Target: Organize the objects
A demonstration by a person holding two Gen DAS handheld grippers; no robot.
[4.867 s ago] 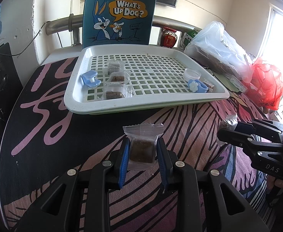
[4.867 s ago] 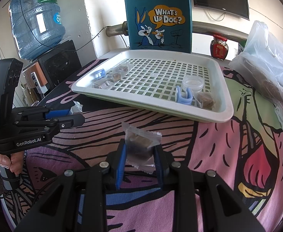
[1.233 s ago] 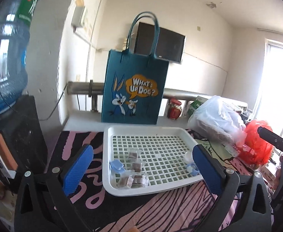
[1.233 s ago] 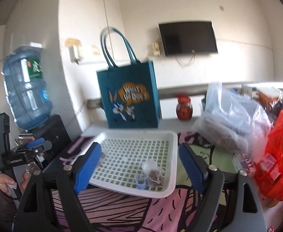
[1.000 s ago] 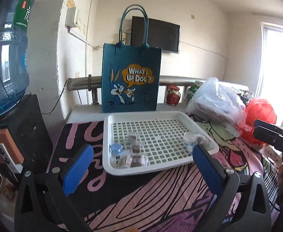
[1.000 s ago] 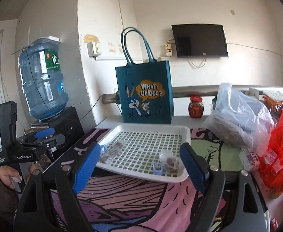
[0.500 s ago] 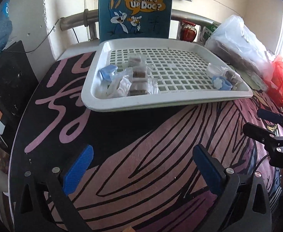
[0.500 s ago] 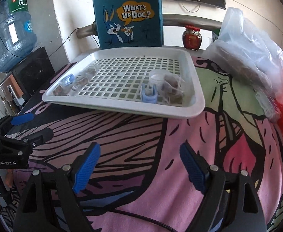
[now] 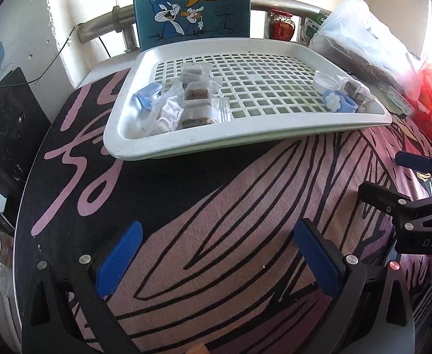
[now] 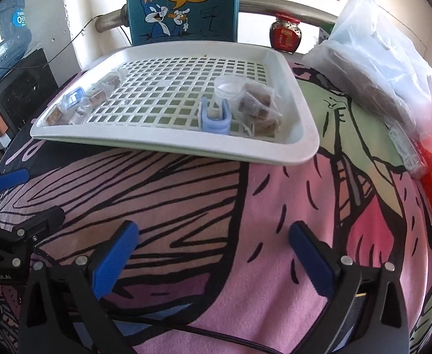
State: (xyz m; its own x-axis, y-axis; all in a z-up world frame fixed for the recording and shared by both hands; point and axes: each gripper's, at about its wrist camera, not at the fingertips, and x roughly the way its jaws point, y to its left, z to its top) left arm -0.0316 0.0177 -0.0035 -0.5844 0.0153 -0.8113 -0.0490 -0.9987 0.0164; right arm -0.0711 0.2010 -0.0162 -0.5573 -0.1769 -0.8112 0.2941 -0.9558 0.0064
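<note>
Snack packets sit in two groups on the white slotted tray (image 9: 275, 131), w/ nothing loose on the bench cloth (image 9: 216, 206) in front. Left group (image 9: 191, 103): several clear-wrapped brown squares bunched near the tray's left-front corner, touching or overlapping, w/ a blue clip (image 9: 146, 94) just beside them. Right group (image 10: 258, 107): a few wrapped pieces piled at the right-front corner, touching a round clear lid (image 10: 227, 87) and a 2nd blue clip (image 10: 214, 119).

Progress, as a judgement: looks near done or done. Everything small is on the tray, sorted into 2 clusters; no packet is visible on the bench cloth. What's left, if anything, may be tidying the left bunch, which is messy.

Left gripper (image 9: 216, 256) is spread wide, nothing btwn the blue pads, low over the cloth & well short of the tray. Right gripper (image 10: 213, 259) likewise wide apart & empty, also near the front of the bench.

View diffs: left wrist cam shows the left bunch clearly but the right pile is small & edge-on; right wrist cam shows that pile & the clip's U-shape close up, and more of the plastic bag (image 10: 378, 67) and red jar (image 10: 285, 34). Both see the Bugs Bunny tote (image 9: 191, 6) behind the tray. Each cam catches the other gripper at its frame edge.
</note>
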